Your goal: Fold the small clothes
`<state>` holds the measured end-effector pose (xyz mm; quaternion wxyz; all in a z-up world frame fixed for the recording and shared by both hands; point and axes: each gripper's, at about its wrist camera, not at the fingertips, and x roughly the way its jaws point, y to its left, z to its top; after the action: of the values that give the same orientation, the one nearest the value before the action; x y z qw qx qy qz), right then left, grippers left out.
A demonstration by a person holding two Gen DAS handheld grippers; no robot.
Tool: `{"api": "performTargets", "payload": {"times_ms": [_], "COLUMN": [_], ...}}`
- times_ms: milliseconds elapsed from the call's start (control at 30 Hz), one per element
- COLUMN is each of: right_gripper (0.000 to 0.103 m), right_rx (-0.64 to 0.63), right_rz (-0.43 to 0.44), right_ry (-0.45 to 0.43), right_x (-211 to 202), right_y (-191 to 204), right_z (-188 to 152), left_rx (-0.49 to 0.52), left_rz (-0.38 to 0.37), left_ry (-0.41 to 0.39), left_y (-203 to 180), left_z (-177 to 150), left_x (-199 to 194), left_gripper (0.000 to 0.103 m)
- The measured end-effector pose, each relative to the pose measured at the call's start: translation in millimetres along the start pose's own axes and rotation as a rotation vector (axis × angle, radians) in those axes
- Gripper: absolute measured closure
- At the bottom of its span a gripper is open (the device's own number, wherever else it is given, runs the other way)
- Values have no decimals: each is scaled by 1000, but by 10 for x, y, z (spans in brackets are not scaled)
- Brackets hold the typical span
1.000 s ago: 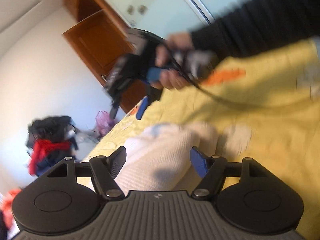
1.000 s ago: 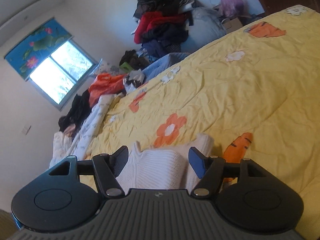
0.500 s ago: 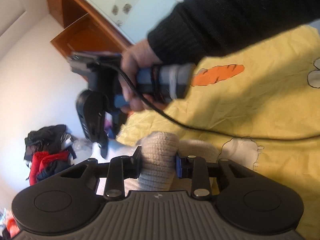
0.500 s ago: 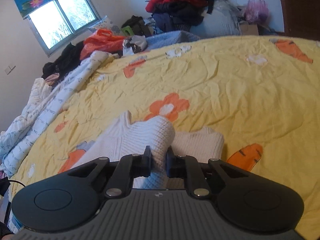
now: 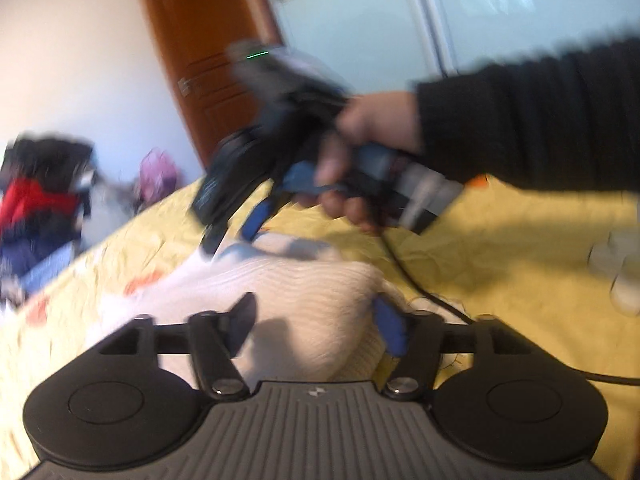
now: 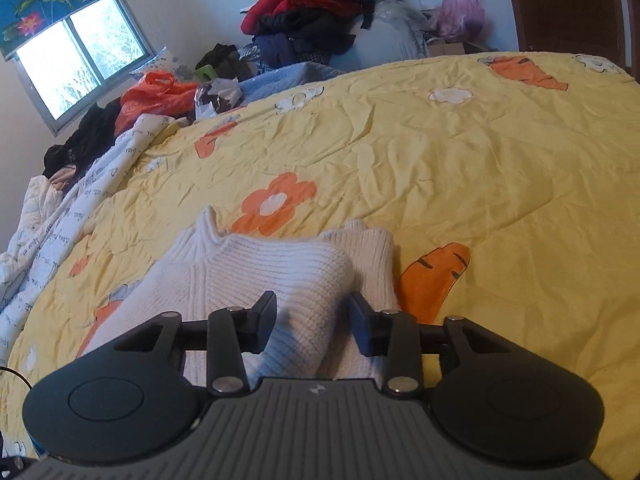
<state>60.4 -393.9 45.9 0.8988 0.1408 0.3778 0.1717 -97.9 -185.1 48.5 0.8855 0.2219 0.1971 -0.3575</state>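
Observation:
A small cream knitted sweater (image 6: 256, 268) lies on the yellow flowered bedspread (image 6: 460, 168), its near part folded over into a thick roll. My right gripper (image 6: 314, 316) is open, its jaws either side of the fold. In the left wrist view the same sweater (image 5: 304, 292) lies between the open jaws of my left gripper (image 5: 316, 320). The right gripper (image 5: 240, 216) shows there too, blurred, held in a hand above the sweater's far edge.
A heap of dark and red clothes (image 6: 312, 12) is piled beyond the bed's far edge, with an orange bag (image 6: 156, 96) and a white printed quilt (image 6: 60, 220) along the left side. A black cable (image 5: 420, 284) trails over the bedspread. A brown door (image 5: 200, 60) stands behind.
Both grippers were shut on a pinch of the sweater half a second ago; both have opened and let it go. The folded part now lies on the sweater.

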Motion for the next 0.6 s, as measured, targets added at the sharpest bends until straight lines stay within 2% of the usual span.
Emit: {"api": "performTargets", "payload": {"times_ms": [67, 167, 267, 467, 600], "right_gripper": [38, 38, 38, 37, 37], "right_rx": [11, 39, 25, -78, -204], "right_rz": [-14, -7, 16, 20, -48], "right_ry": [-64, -120, -139, -81, -40], "right_x": [-151, -327, -421, -333, -200], "right_y": [39, 94, 213, 571, 764], "right_z": [7, 11, 1, -51, -190], "left_rx": [-91, -239, -350, -370, -405], "left_rz": [-3, 30, 72, 202, 196], "left_ry": [23, 126, 142, 188, 232], "left_y": [213, 569, 832, 1088, 1214], "left_z": [5, 41, 78, 95, -12], "left_x": [-94, -101, -112, 121, 278], "left_gripper": [30, 30, 30, 30, 30]}}
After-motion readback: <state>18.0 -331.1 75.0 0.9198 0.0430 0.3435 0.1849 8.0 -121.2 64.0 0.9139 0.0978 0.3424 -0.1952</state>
